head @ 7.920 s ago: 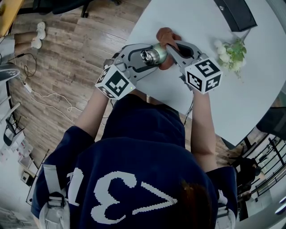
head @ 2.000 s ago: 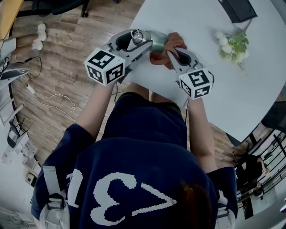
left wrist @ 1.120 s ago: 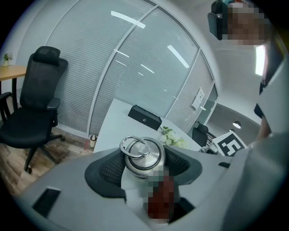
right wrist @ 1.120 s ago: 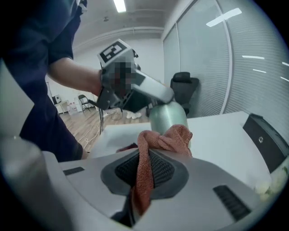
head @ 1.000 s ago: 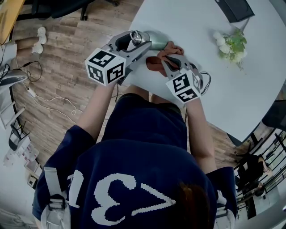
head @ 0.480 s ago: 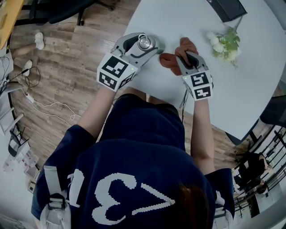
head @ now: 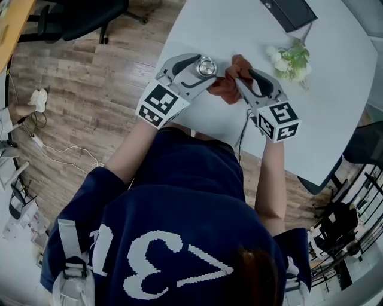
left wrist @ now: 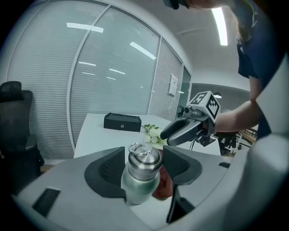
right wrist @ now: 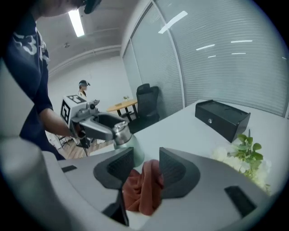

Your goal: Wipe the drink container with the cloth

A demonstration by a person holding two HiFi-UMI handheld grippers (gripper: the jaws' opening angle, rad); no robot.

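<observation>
The drink container (head: 206,66) is a pale green bottle with a steel cap (left wrist: 143,158). It stands nearly upright over the white table's near edge, and my left gripper (head: 202,70) is shut on it just below the cap. Right beside the bottle lies the rust-red cloth (head: 229,88), bunched up. My right gripper (right wrist: 145,158) has just been opening. The cloth (right wrist: 142,189) sits loosely between its jaws, with a gap at the left pad. From the left gripper view the cloth (left wrist: 165,185) shows behind the bottle, and the right gripper (left wrist: 185,131) hovers above it.
A black box (head: 287,12) sits at the far side of the round white table (head: 335,107). White flowers with green leaves (head: 287,57) lie just right of the cloth. Wooden floor and an office chair (head: 78,15) are to the left. A person (right wrist: 83,88) stands far off.
The left gripper has shifted right and rolled, bringing the bottle from a tilt to cap-up. The right gripper has lifted, moved right and opened its jaws round the cloth.
</observation>
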